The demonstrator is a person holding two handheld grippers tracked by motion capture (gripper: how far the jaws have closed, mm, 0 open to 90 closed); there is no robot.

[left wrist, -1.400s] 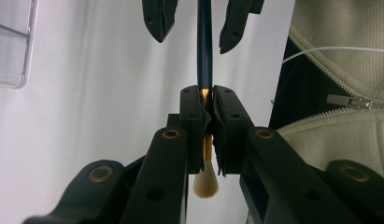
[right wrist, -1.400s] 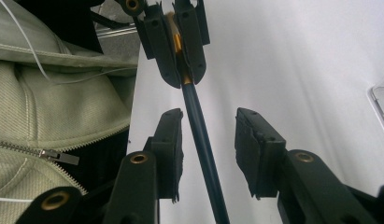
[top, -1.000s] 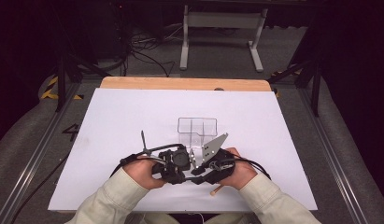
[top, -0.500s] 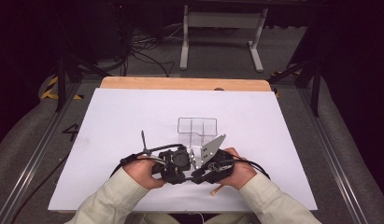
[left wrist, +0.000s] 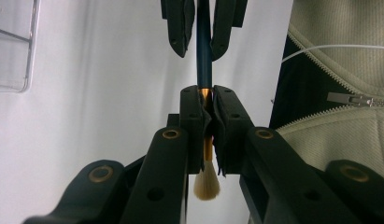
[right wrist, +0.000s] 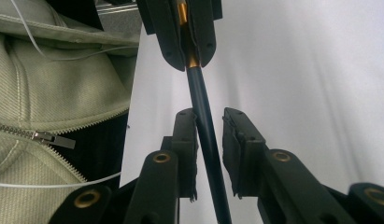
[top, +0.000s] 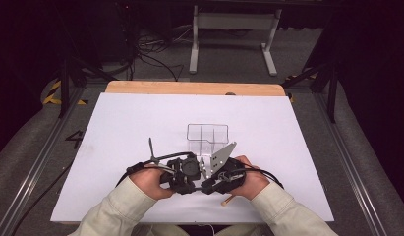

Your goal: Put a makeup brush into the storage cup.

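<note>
- A white table [top: 116, 147] fills the near ground, with a wooden edge at the far side.
- A cream jacket [left wrist: 348, 60], zip and cord showing, lies just beside the work (at the table's near edge).
- A clear box [top: 207, 135] stands on the table just beyond the hands.
- The left gripper [left wrist: 207, 100] is clamped on the brush [left wrist: 203, 51] at its gold collar; the pale bristles hang beyond the jaws.
- The right gripper [right wrist: 209, 122] stands part open around the dark handle, which touches one jaw only.
- The brush bridges both grippers, above the table near the person.
</note>
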